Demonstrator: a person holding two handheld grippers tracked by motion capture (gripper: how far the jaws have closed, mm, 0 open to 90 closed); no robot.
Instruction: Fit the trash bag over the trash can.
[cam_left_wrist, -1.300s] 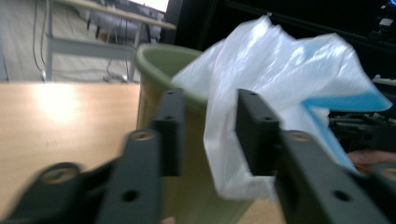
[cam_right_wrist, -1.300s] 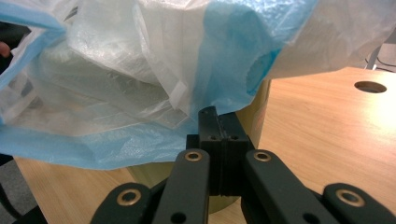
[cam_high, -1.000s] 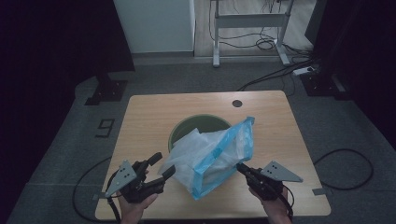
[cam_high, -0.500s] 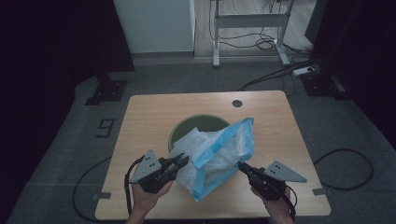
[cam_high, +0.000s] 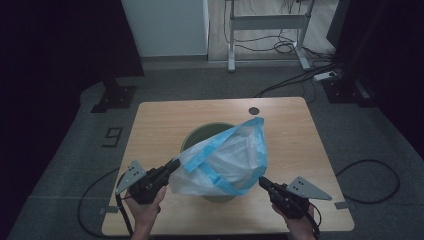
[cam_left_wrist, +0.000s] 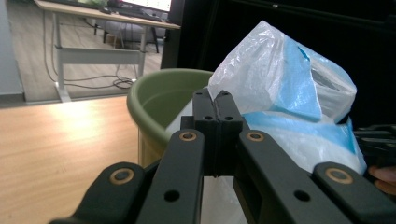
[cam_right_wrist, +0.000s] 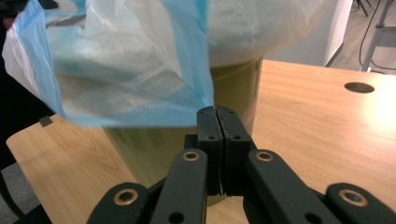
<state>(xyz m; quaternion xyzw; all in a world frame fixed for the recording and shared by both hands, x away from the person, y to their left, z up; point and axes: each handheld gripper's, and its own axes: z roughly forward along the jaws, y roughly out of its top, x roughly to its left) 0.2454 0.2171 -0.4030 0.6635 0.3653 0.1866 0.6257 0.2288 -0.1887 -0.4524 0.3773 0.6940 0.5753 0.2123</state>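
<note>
A round green bin (cam_high: 199, 133) stands in the middle of the wooden table (cam_high: 160, 125). A white plastic bag with blue bands (cam_high: 230, 160) is stretched above its mouth. My left gripper (cam_high: 176, 163) is at the bag's left corner; its jaws have just been closing and now pinch the film there. In the left gripper view the jaws (cam_left_wrist: 215, 97) stand together in front of the bin (cam_left_wrist: 156, 95) and the bag (cam_left_wrist: 280, 79). My right gripper (cam_high: 262, 181) is shut on the bag's blue lower edge, which the right gripper view shows running from the bag (cam_right_wrist: 121, 60) down to the jaw tips (cam_right_wrist: 217, 112) before the bin (cam_right_wrist: 236, 84).
A small dark hole (cam_high: 254, 110) is in the tabletop behind the bin. On the floor beyond the table are a desk frame (cam_high: 265, 22), cables and a power strip (cam_high: 327, 76), and a black stand base (cam_high: 115, 95) at the left. A "9" mark (cam_high: 112, 136) lies on the floor.
My left gripper moved right to the bag and its jaws went from open to shut on the bag's left corner. The bag now spreads wider over the bin. The right gripper kept still.
</note>
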